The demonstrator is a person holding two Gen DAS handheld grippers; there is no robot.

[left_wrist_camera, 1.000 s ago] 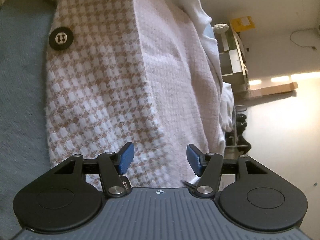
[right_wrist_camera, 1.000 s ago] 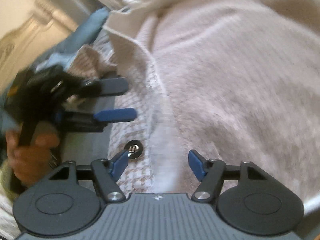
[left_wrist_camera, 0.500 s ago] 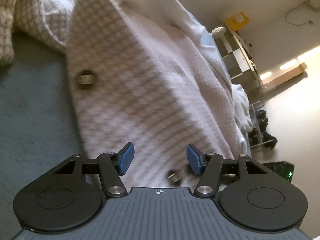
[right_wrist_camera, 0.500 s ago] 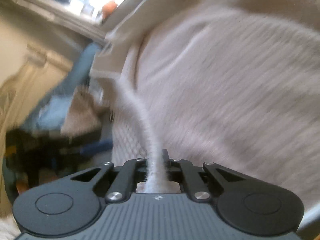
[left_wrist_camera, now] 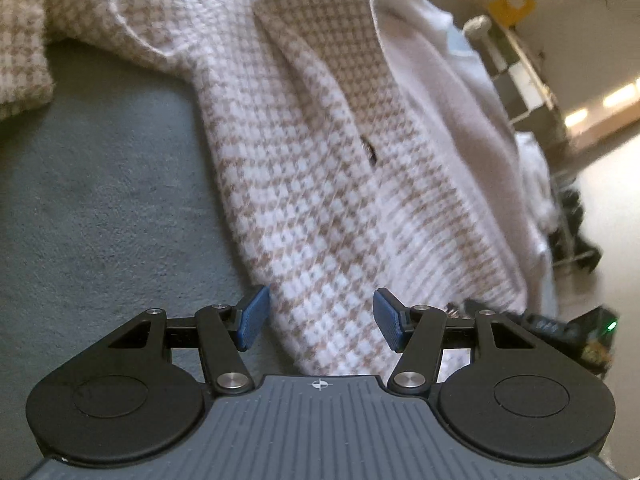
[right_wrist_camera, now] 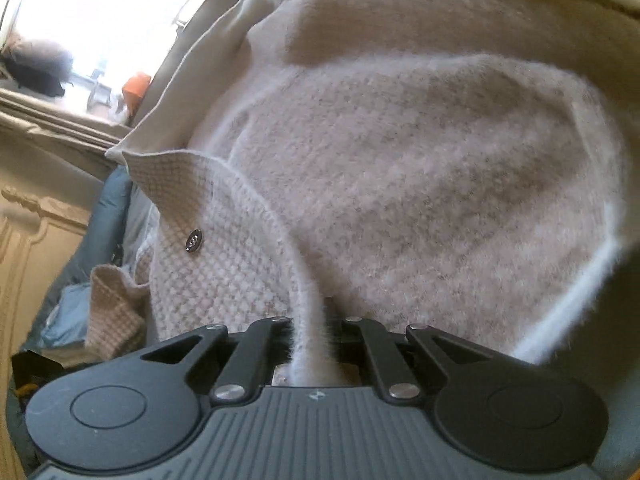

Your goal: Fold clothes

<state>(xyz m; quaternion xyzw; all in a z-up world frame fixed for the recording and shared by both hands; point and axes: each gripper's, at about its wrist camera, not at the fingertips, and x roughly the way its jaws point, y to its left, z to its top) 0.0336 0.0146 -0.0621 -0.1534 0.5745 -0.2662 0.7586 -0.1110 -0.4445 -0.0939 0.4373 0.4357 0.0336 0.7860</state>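
A beige-and-white houndstooth knit cardigan lies across a grey-green surface. My left gripper is open, its blue pads standing either side of a strip of the knit without pressing it. In the right wrist view my right gripper is shut on the cardigan's fuzzy front edge, which rises in a ridge from between the jaws. The pale inner side of the cardigan fills that view, and a small metal button sits on the panel to the left.
White cloth lies beyond the cardigan. A metal rack and a floor with dark items are at the right. Blue fabric, pale carved furniture and a bright window show left in the right wrist view.
My right gripper went from open beside the button to shut on the cardigan's edge, and has drawn it along. The left wrist view has rolled; the dark button has left it.
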